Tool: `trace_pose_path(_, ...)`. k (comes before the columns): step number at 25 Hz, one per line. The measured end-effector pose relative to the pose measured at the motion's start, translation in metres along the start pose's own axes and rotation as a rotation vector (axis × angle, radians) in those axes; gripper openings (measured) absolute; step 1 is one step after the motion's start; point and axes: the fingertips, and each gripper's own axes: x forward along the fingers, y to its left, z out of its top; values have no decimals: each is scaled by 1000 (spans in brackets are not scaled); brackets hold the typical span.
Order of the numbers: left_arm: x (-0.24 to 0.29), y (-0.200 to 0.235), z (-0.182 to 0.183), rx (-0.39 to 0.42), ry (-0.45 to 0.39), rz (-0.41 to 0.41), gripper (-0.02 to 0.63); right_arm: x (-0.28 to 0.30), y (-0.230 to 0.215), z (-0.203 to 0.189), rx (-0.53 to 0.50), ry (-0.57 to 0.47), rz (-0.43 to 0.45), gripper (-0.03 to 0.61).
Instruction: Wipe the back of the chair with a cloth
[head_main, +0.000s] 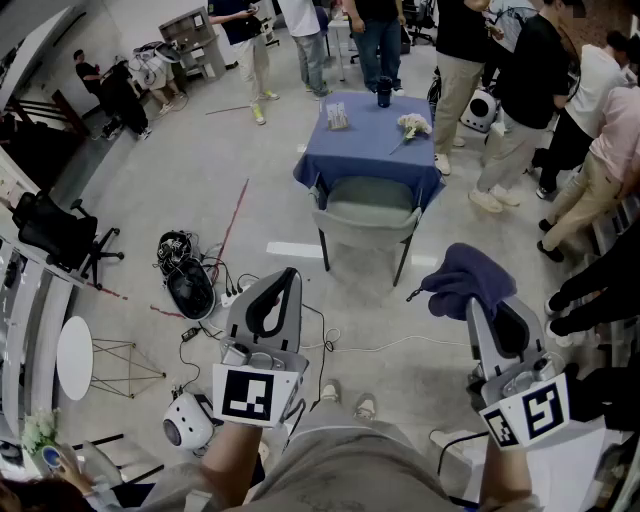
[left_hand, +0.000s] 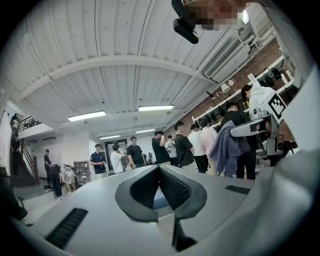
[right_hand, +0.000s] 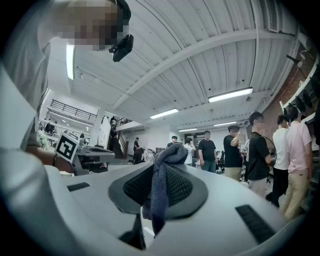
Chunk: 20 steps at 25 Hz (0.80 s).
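A grey-green chair (head_main: 367, 217) stands ahead of me, pushed up to a table with a blue tablecloth (head_main: 368, 140). Its back faces me. My right gripper (head_main: 478, 300) is shut on a dark blue-purple cloth (head_main: 467, 279), which bunches over the jaw tips, right of and nearer than the chair. In the right gripper view the cloth (right_hand: 161, 182) hangs pinched between the pads. My left gripper (head_main: 287, 277) is shut and empty, held level left of the chair. The left gripper view shows its jaws (left_hand: 159, 170) closed together with nothing in them, and the other gripper with the cloth (left_hand: 230, 147) at right.
Several people stand round the table and along the right side. On the tablecloth are a dark cup (head_main: 384, 93), a flower bunch (head_main: 411, 126) and a small item. Cables and a black helmet-like device (head_main: 190, 290) lie on the floor at left, an office chair (head_main: 58, 232) further left.
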Motion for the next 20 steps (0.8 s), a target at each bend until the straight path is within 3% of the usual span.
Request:
trace_pose_path(12, -8, -4, -3, -20, 8, -32, 18, 0, 10, 2, 31, -1, 19, 71)
trace_pose_path(13, -7, -7, -4, -26, 11, -54, 42, 1, 10, 1, 33, 1, 21, 71)
trace_pose_path(14, -7, -11, -6, -32, 15, -80, 171, 0, 10, 0, 34, 4, 23, 71)
trace_pose_path(15, -6, -14, -7, -36, 16, -100, 240, 0, 10, -1, 37, 6, 24, 71)
trace_pose_path(20, -8, -18, -7, -21, 14, -100, 247, -2, 10, -3, 40, 10, 26, 71)
